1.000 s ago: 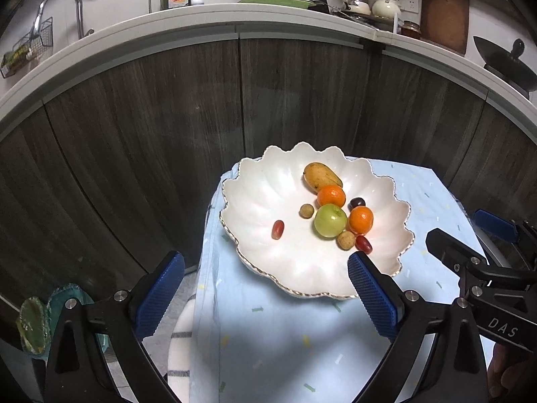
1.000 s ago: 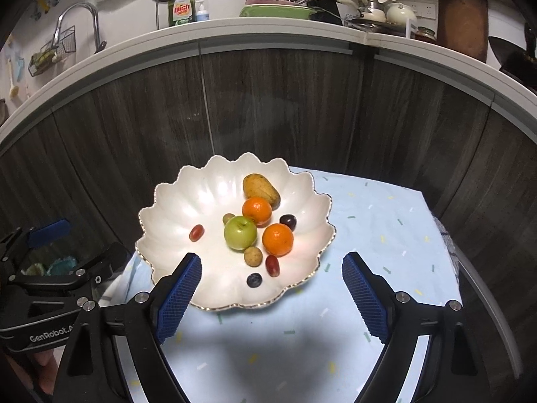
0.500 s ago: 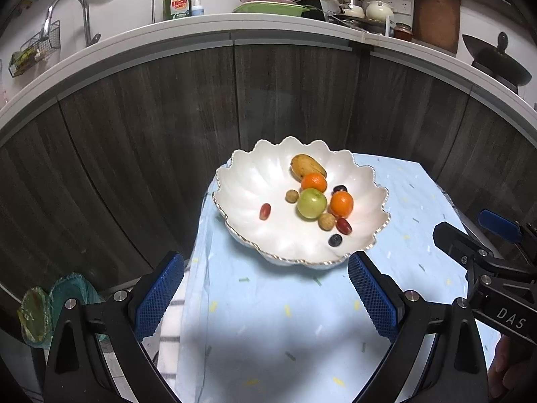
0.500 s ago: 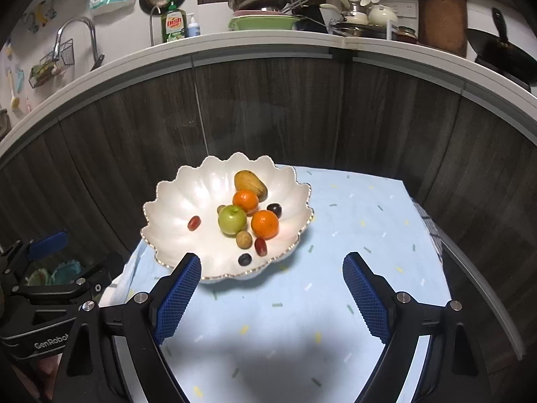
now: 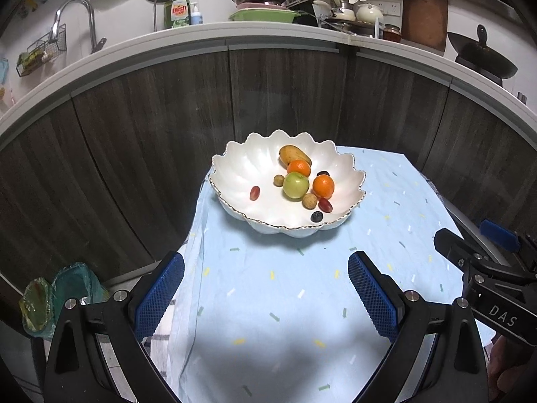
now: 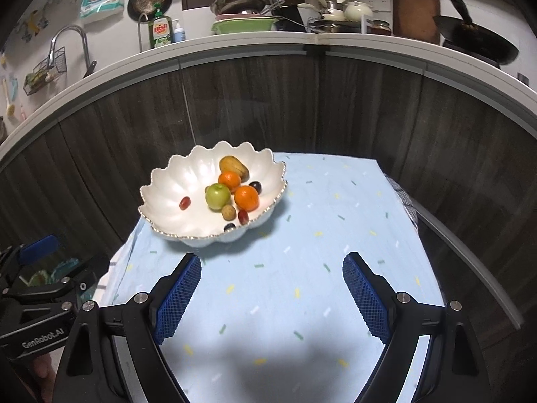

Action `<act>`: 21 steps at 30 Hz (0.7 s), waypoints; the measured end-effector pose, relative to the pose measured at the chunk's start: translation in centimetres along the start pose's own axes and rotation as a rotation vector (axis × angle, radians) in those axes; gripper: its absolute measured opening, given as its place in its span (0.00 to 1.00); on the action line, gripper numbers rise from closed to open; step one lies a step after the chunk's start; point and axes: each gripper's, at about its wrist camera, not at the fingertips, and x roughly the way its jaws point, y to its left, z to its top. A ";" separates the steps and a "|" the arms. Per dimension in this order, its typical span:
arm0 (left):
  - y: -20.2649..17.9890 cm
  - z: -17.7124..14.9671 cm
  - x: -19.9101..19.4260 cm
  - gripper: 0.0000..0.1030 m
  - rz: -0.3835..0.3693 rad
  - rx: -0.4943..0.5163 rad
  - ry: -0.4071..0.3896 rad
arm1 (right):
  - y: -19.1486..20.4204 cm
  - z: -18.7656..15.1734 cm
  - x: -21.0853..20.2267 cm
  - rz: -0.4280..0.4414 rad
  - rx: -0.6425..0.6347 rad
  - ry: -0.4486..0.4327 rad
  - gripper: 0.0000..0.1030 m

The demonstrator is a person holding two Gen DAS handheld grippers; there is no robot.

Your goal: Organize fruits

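You're in a kitchen: dark wood cabinet fronts (image 5: 167, 127) under a white counter (image 5: 235, 35), w/ a small table in front covered by a light blue cloth (image 5: 285, 302) w/ confetti-style dashes.

At the far left end of that cloth sits a white scalloped bowl (image 5: 241, 168) w/ a gold rim, holding all the fruit. Inside: a yellow-brown mango (image 5: 293, 154) at the back, an orange (image 5: 298, 167) touching it in front, a green apple (image 5: 295, 184) in the middle, a second orange (image 5: 323, 186) just right of the apple. A small tan round fruit (image 5: 309, 200) sits in front of the apple, a smaller one (image 5: 278, 180) on its left. One red grape (image 5: 254, 193) lies alone on the bowl's left side, another red grape (image 5: 325, 205) near the front right, a dark berry (image 5: 316, 216) by the front rim, and a dark grape (image 5: 323, 173) behind the second orange.

Your left gripper (image 5: 265, 297) is wide apart, nothing between the blue pads, hovering over the cloth near you. Your right gripper (image 6: 272, 297) likewise stands spread and empty.

Writing: "DAS" on the right gripper's body in the left view, "GenRobot.AI" on the left gripper's body in the right view. The green soap bottle (image 6: 162, 31) on the counter reads "dish"; rest too small.
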 end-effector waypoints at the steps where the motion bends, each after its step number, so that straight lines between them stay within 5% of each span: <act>1: -0.1 -0.3 -0.3 0.97 0.000 -0.001 -0.002 | 0.0 -0.3 -0.3 -0.001 0.008 -0.001 0.85; 21: 0.3 -3.9 -3.5 0.97 0.018 -0.005 -0.032 | 0.1 -4.0 -4.0 -0.025 0.009 -0.038 0.85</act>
